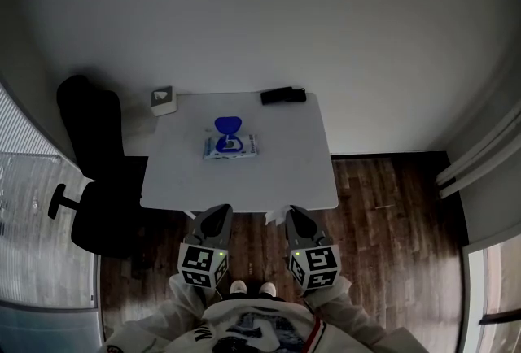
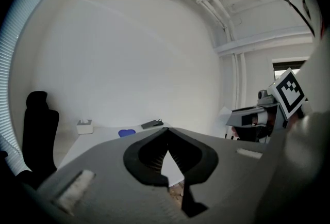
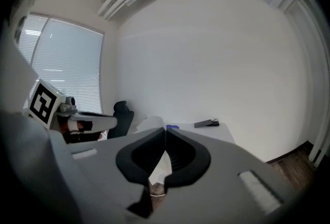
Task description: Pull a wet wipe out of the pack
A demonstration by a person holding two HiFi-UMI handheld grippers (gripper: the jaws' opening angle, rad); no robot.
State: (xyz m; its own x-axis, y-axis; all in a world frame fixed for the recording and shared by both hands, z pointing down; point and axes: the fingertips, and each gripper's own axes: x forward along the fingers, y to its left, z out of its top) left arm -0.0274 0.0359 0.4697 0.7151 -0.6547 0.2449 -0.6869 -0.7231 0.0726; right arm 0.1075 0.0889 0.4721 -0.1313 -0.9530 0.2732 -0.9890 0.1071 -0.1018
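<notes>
Wet wipe pack [image 1: 230, 147], white and blue, flat near mid-table [image 1: 285, 172], at my twelve o'clock, its blue lid [image 1: 229, 126] flipped open toward twelve

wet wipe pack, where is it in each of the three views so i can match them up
Head view: the wet wipe pack lies mid-table, with its blue lid raised.
Left gripper view: only the blue lid shows, left of centre on the tabletop.
Right gripper view: a small blue sliver of the lid, near the centre.
Shared landmark: the black object at the table's far edge.
</notes>
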